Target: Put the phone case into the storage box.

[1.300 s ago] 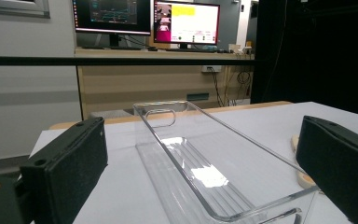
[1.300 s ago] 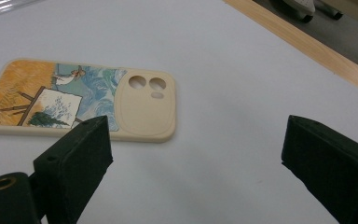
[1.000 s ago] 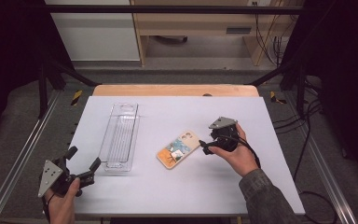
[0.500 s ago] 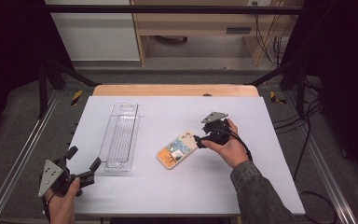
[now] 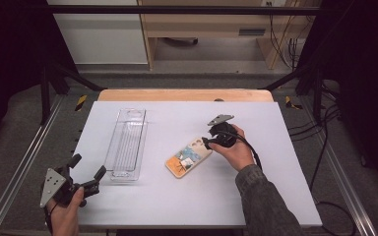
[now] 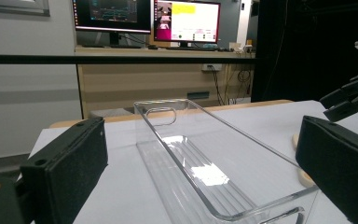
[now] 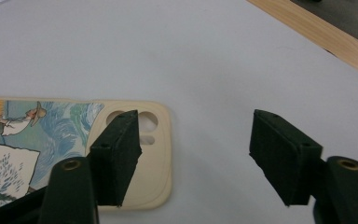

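A white table with a wooden far edge carries a phone case at its middle, beside a clear tray. The right claw, jaws apart and just closing, straddles the case's camera end. The left claw gapes near the tray. Monitors glow behind.

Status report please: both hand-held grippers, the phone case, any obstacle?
Right hand-held gripper open, jaws just closing at phone case end, no grip. Left hand-held gripper open near clear tray. No obstacle.

Your high view looks down on the white tabletop; your claw cameras sit low, sharing the clear plastic tray and cream illustrated phone case.
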Motion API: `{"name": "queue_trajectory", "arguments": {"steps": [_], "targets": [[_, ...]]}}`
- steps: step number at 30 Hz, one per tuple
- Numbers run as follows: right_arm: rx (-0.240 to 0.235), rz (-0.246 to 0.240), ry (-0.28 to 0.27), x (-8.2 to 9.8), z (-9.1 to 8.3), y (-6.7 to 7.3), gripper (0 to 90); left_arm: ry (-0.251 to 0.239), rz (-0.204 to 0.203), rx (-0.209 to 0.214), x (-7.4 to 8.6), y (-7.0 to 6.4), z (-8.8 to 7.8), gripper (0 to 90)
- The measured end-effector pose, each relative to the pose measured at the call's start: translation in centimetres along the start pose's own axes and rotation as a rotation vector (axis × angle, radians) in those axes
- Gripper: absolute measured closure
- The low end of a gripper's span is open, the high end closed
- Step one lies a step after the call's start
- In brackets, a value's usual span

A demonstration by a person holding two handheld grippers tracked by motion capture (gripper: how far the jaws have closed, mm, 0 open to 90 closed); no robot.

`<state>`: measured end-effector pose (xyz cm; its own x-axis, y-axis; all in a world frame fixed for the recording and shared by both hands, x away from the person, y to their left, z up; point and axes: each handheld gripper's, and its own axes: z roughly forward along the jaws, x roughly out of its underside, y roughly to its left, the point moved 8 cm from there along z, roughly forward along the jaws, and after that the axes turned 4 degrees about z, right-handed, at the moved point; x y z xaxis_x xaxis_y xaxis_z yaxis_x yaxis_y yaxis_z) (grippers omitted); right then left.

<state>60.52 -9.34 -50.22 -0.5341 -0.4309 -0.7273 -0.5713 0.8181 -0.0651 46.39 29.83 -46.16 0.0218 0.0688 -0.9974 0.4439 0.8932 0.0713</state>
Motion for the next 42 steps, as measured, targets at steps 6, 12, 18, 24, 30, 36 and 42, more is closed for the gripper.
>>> {"name": "queue_trajectory", "arguments": {"steps": [6,12,18,24,30,36,42], "targets": [[0.016,0.007,-0.006,0.0,0.7,-0.2,49.6,0.000,0.001,-0.003,0.0,0.1,0.0,2.0],[0.016,0.027,-0.019,-0.1,1.1,-0.4,62.8,0.001,0.001,-0.003,0.0,0.1,0.0,2.0],[0.004,0.049,-0.019,0.2,1.7,-0.6,74.5,0.001,-0.004,-0.008,0.0,0.2,-0.1,2.0],[-0.027,0.084,-0.014,0.5,2.8,-0.5,83.7,0.001,-0.006,-0.008,0.0,0.2,-0.1,2.1],[-0.035,0.095,-0.019,0.7,3.8,-0.3,88.9,0.001,-0.009,-0.008,0.0,0.3,-0.1,2.1],[-0.043,0.104,-0.023,0.8,4.9,0.0,89.9,0.005,-0.009,-0.006,0.1,0.2,0.0,2.2],[-0.049,0.118,-0.023,0.9,5.7,0.1,90.0,0.005,-0.009,-0.005,0.1,0.2,0.0,2.2]]}}
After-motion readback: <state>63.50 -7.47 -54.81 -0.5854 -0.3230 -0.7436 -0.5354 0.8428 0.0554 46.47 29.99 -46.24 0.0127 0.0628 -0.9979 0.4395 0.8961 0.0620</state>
